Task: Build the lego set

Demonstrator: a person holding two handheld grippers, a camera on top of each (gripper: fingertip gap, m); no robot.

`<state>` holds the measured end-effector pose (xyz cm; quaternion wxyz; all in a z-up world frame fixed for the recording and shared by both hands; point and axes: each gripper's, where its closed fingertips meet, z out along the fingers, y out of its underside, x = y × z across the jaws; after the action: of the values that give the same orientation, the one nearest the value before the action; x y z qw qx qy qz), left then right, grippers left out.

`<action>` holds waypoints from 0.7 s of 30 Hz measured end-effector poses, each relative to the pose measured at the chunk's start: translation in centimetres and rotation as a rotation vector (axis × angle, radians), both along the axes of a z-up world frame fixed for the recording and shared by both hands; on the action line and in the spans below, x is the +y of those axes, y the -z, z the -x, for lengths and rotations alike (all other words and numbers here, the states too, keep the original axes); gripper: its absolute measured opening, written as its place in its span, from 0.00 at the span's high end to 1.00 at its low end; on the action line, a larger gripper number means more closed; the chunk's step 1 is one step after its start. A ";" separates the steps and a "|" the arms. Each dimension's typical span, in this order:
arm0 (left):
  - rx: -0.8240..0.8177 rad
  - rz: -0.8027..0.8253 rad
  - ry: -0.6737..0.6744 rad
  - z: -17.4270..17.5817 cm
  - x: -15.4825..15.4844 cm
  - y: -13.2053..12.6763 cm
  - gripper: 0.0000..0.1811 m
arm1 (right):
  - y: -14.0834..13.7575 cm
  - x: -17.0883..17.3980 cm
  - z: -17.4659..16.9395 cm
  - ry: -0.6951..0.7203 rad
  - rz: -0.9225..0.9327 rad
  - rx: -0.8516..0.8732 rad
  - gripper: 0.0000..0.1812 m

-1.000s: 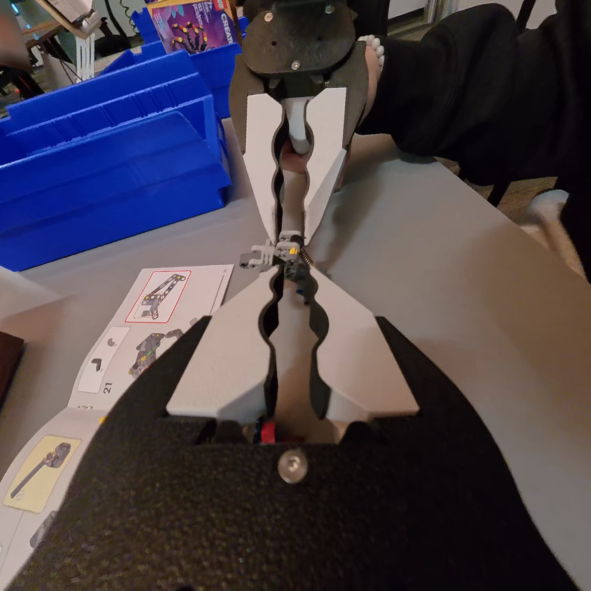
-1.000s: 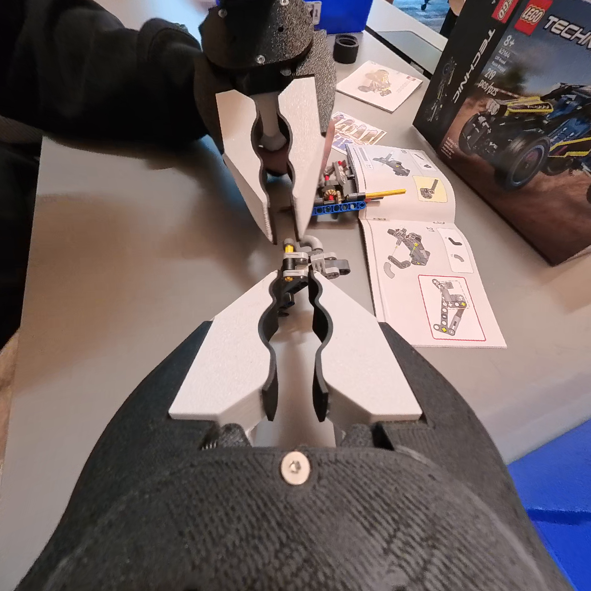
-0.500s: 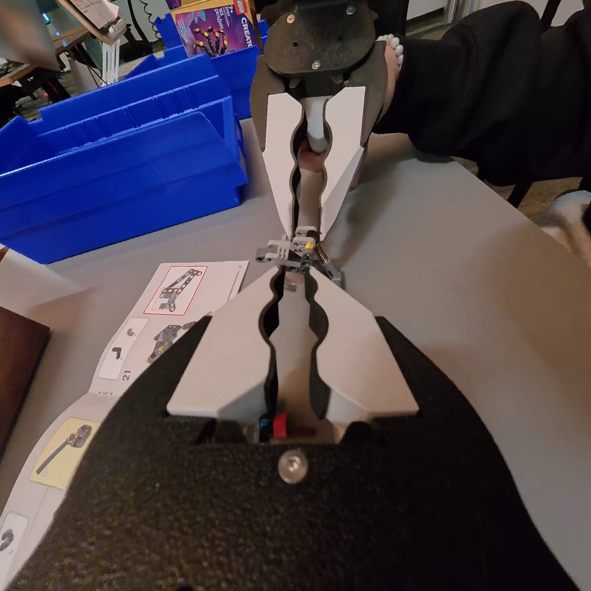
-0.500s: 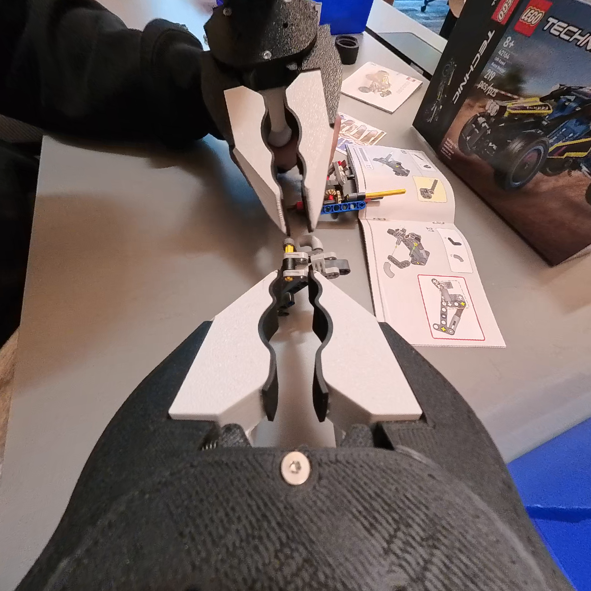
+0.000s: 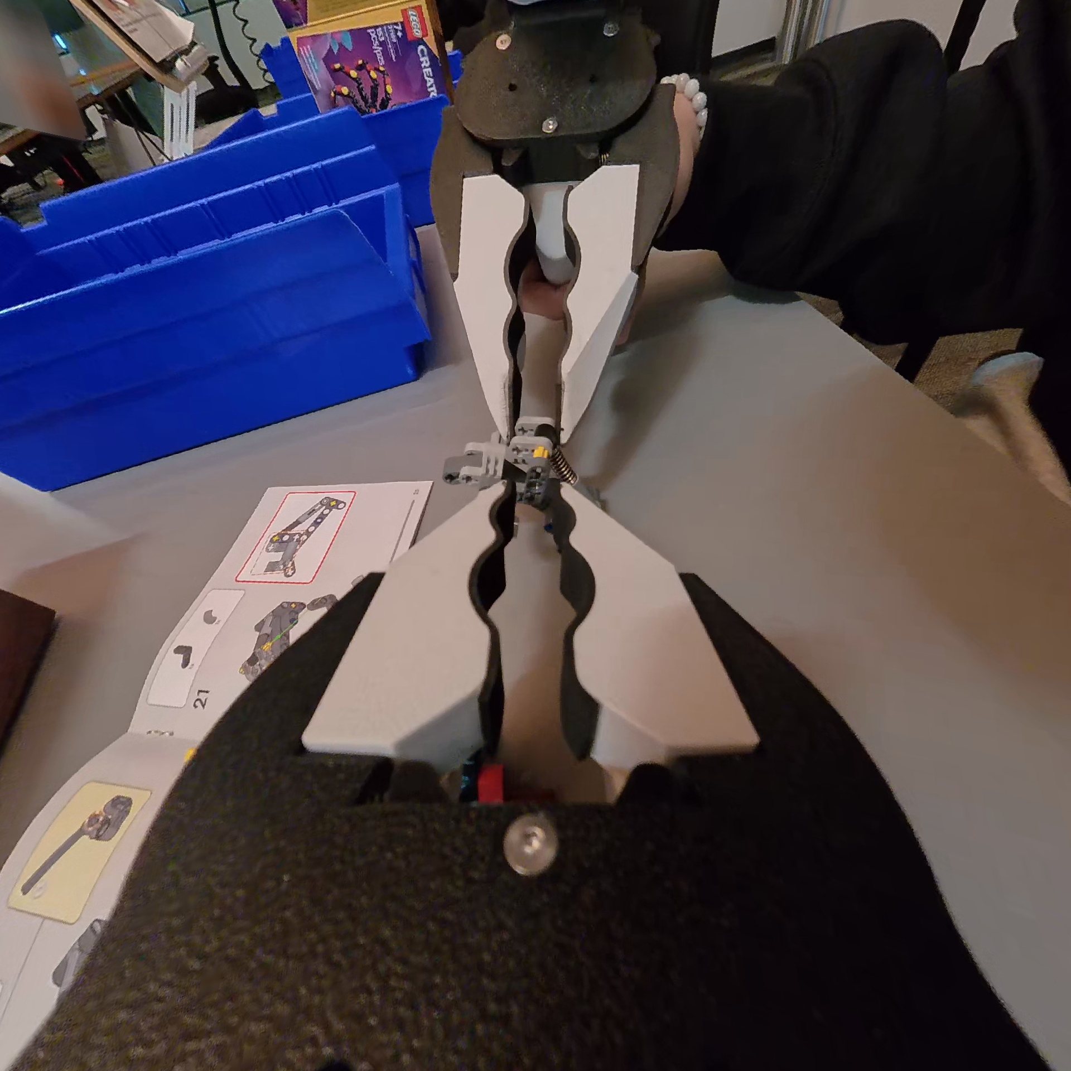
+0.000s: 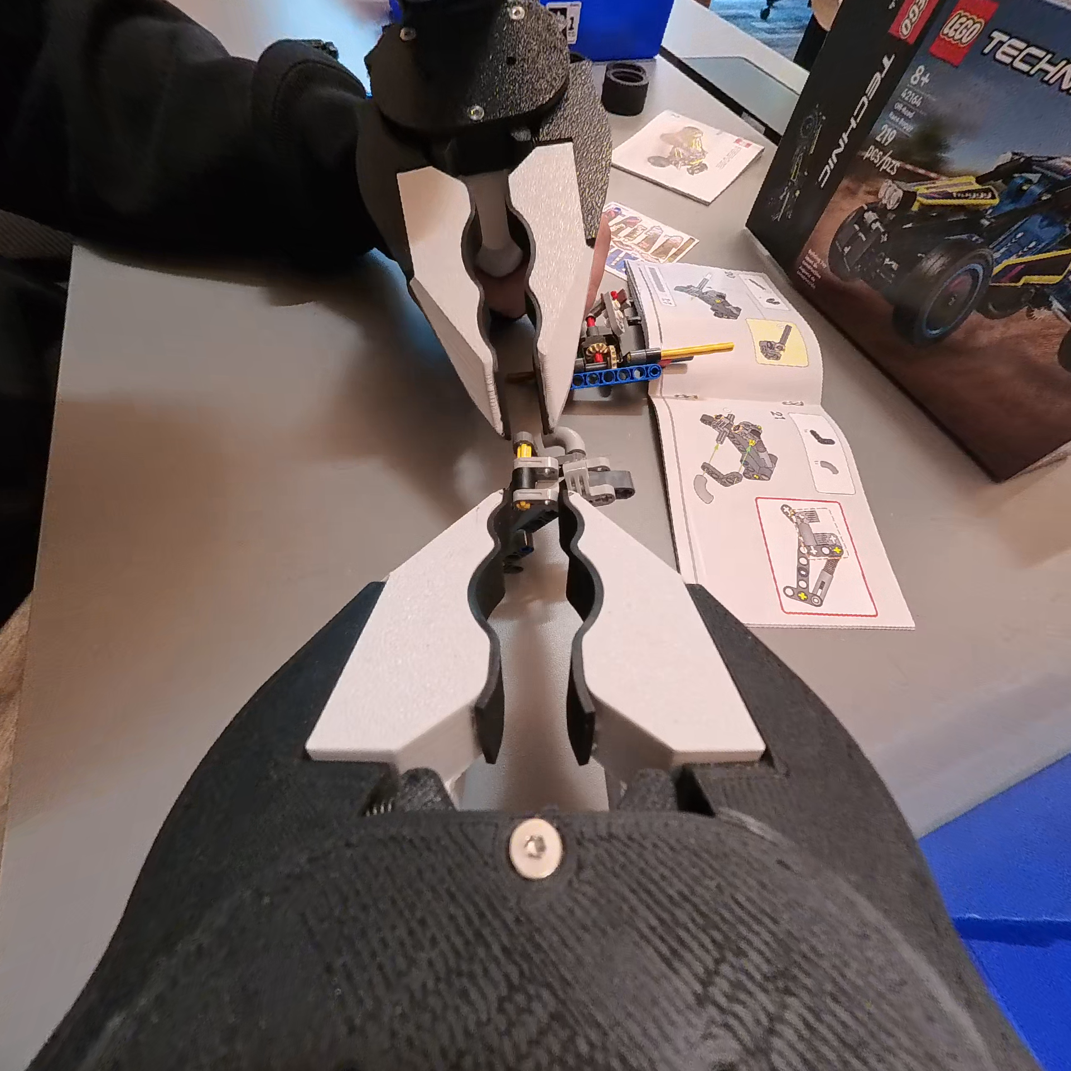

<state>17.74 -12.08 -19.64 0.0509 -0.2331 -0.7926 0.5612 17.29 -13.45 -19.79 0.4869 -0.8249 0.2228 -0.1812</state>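
A small grey and black lego assembly with yellow pins and a spring hangs above the grey table. My right gripper is shut on its black beam. My left gripper faces it from the far side, jaws a narrow gap apart. Its tips are at the assembly's top end, and I cannot tell whether they pinch it. In the left wrist view the assembly sits between my left gripper and my right gripper. A light grey connector sticks out sideways.
An open instruction booklet lies to the right, with a partly built blue and grey chassis at its far edge. The set's box, a sticker sheet, a small leaflet and a black tyre lie beyond. Blue bins stand alongside. My two grippers' fingertips are within a few centimetres of each other.
My left gripper drew back a little from the assembly, then came in again to its top end. My right gripper kept its hold and stayed in place.
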 end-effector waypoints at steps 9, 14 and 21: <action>0.007 0.015 0.000 0.2 -0.1 -0.2 0.96 | 0.0 0.2 -0.1 0.001 0.022 -0.008 0.93; -0.007 0.020 -0.006 0.3 -0.3 -0.2 0.96 | 0.0 0.3 -0.1 -0.001 0.028 -0.011 0.93; -0.013 0.019 -0.007 0.4 -0.4 -0.1 0.97 | 0.0 0.2 -0.1 0.002 0.034 -0.014 0.93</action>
<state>17.35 -12.45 -19.52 0.0417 -0.2344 -0.7884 0.5672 17.37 -13.21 -19.78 0.4742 -0.8316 0.2170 -0.1912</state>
